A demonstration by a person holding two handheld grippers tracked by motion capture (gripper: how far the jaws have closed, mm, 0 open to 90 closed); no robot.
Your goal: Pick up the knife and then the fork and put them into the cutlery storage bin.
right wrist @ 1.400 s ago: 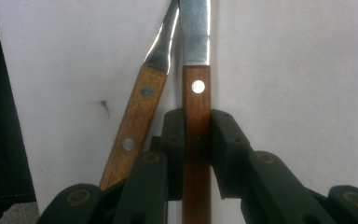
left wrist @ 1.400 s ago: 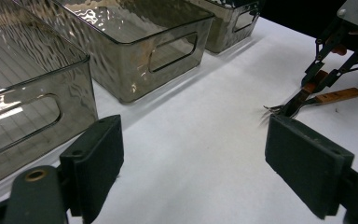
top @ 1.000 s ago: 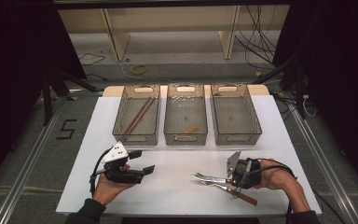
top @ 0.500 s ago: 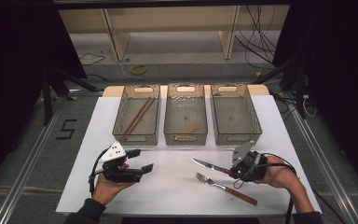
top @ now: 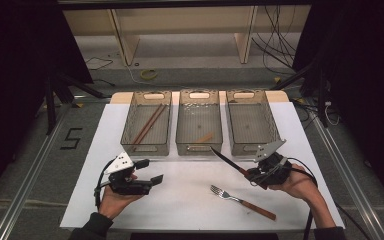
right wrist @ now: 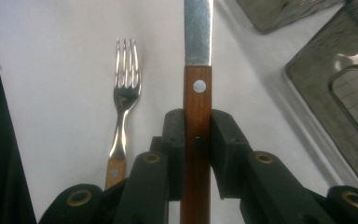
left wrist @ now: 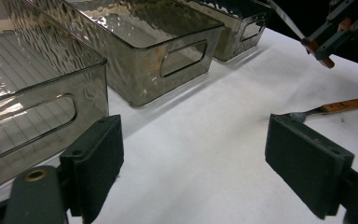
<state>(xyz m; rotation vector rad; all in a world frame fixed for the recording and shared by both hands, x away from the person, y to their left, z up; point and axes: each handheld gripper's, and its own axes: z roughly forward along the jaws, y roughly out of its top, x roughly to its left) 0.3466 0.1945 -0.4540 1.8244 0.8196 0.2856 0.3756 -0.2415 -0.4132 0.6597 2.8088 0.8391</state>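
Probably lab: floor cables [top: 280,37], rig rails [top: 27,175].

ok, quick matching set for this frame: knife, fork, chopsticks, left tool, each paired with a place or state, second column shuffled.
1. knife
2. fork
3. chopsticks
4. left tool

a. lying flat on the white table
b. open, holding nothing
c. in the left bin
d. clamped by its wooden handle in the right tool

Pairs: 1-d, 2-a, 3-c, 4-b
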